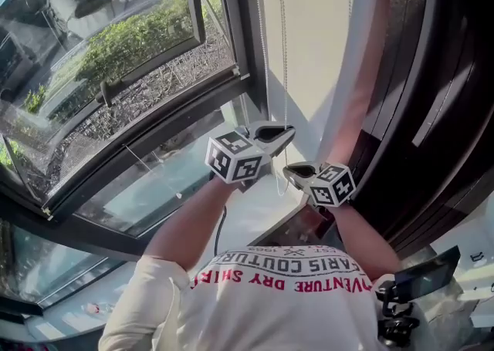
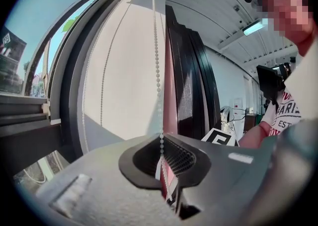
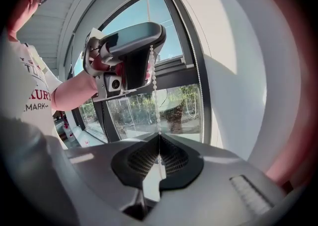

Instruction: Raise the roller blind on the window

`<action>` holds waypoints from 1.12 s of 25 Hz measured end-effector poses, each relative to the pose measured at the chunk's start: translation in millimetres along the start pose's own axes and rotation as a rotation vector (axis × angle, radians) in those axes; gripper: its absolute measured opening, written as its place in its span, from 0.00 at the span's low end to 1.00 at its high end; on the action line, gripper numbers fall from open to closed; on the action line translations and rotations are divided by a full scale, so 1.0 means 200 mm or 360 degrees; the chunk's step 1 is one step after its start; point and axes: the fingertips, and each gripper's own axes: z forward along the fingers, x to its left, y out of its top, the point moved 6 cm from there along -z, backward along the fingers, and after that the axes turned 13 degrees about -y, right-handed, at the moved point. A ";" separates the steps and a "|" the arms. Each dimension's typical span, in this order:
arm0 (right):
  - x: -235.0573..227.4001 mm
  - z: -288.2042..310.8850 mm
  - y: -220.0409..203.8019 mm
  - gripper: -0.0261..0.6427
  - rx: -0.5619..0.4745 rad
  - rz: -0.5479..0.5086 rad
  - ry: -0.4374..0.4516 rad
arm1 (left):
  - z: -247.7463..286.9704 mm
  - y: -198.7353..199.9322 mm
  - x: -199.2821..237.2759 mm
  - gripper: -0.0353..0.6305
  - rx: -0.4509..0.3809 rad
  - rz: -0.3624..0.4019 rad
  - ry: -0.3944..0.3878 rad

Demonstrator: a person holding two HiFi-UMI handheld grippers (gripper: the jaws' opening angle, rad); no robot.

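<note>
**Both grippers clenched on the blind's chain**

In the head view the person stands at a window point(image 1: 116, 56), both arms reaching toward its right side. The cream blind point(image 1: 316, 33) hangs there, just right of the dark window frame point(image 1: 243, 48), and covers the narrow pane beside it. Its lower edge cannot be made out.

Two strands of white bead chain point(image 1: 283, 48) run down in front of the blind. The left gripper point(image 1: 282, 135) is the higher of the two and the right gripper point(image 1: 292, 172) sits just below it, slightly to the right. The two are close together but not touching.

In the left gripper view, the left gripper point(image 2: 161, 158) is clenched on the chain point(image 2: 158, 71), which rises taut from between its ribbed pads. The second strand hangs loose against the blind point(image 2: 129, 71).

In the right gripper view, the right gripper point(image 3: 159, 153) is likewise clamped on the chain point(image 3: 155, 86), which runs straight up from its pads to the left gripper point(image 3: 134, 46) above. The blind point(image 3: 233, 56) fills the right of that view, and shrubs show through the glass.
</note>
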 end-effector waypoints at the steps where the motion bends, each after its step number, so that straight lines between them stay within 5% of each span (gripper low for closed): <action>1: 0.00 0.01 -0.02 0.05 0.0019 0.0000 0.0000 | 0.00 -0.02 0.00 0.06 0.0008 -0.0014 0.0000; 17: 0.02 0.01 -0.14 0.06 0.0184 -0.0137 -0.0046 | 0.04 -0.18 -0.04 0.06 0.0038 -0.0051 -0.0015; 20: 0.02 -0.03 -0.11 0.19 0.0199 -0.0179 0.0012 | 0.03 -0.18 -0.03 0.06 0.0034 -0.0043 -0.0008; 28: -0.01 -0.30 0.24 0.24 -0.0047 -0.0231 -0.0001 | -0.01 -0.20 -0.01 0.06 0.0016 -0.0037 0.0044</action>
